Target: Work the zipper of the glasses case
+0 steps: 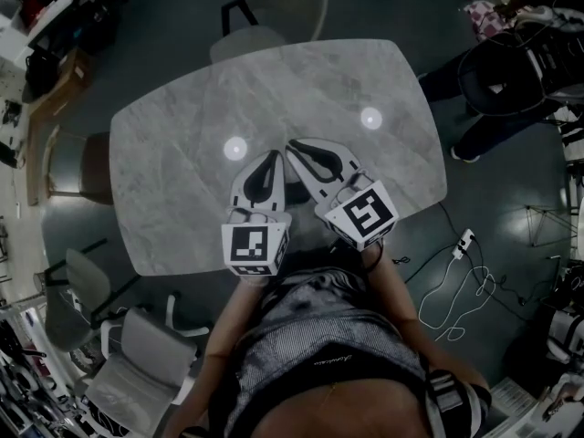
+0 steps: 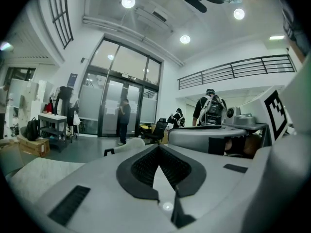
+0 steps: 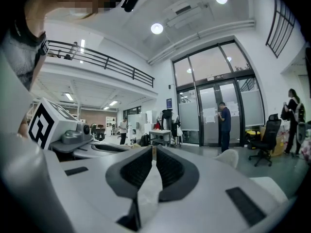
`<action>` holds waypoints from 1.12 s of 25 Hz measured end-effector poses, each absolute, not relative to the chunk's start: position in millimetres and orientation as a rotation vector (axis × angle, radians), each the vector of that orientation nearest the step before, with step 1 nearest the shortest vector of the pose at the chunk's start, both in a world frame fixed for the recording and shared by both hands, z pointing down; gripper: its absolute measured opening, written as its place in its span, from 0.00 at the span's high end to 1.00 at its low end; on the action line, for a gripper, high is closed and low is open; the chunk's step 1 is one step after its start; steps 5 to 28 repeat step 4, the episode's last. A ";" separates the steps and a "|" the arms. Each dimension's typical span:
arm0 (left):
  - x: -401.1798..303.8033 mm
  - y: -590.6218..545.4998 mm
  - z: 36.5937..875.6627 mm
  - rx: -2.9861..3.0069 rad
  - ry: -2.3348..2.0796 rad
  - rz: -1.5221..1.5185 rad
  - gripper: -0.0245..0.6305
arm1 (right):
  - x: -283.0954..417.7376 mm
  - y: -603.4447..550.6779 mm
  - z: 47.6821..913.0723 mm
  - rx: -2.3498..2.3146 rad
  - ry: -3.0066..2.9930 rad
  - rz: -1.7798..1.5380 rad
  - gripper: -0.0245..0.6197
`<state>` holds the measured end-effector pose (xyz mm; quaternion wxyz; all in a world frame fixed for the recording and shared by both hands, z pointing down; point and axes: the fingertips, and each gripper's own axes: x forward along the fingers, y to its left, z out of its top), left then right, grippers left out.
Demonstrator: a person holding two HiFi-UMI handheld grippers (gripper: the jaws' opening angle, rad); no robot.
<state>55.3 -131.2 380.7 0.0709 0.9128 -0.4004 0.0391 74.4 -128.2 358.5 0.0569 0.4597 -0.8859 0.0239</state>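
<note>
Holds a gripper in each hand, low in the centre of the head view, over the near edge of the grey marble table (image 1: 182,181). Left gripper (image 1: 275,156) points up-frame and a touch right. Right gripper (image 1: 297,146) slants up-left, so the two tips sit just beside each other. Marker cubes at the rear ends, close to the person's body.

Left gripper (image 2: 158,149) in its own view: pads pressed together at the tip, nothing between them. Right gripper (image 3: 153,149) in its own view: pads all but together, only a thin slit between them, and nothing pinched there.

Glasses case: not shown in any of the three views, so its place cannot be told.

Two bright light reflections (image 1: 235,148) on the tabletop, above the gripper tips. Pale chair (image 1: 283,7) tucked against the far side of the table, at top centre. Standing person (image 1: 493,89) at the upper right, off the table's right end. White cable (image 1: 456,281) looped on the dark floor at lower right.

Both gripper views look across the room rather than down – glass doors (image 2: 121,110) and a railed balcony behind the jaws.
</note>
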 end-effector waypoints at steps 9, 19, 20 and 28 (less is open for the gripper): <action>55.9 -132.2 380.9 2.765 -1.206 0.136 0.96 | 74.6 -129.8 360.4 1.400 -2.656 0.112 0.84; 55.9 -132.2 380.9 2.765 -1.206 0.136 0.96 | 74.6 -129.8 360.4 1.400 -2.656 0.112 0.84; 55.9 -132.2 380.9 2.765 -1.206 0.136 0.96 | 74.6 -129.8 360.4 1.400 -2.656 0.112 0.84; 55.9 -132.2 380.9 2.765 -1.206 0.136 0.96 | 74.6 -129.8 360.4 1.400 -2.656 0.112 0.84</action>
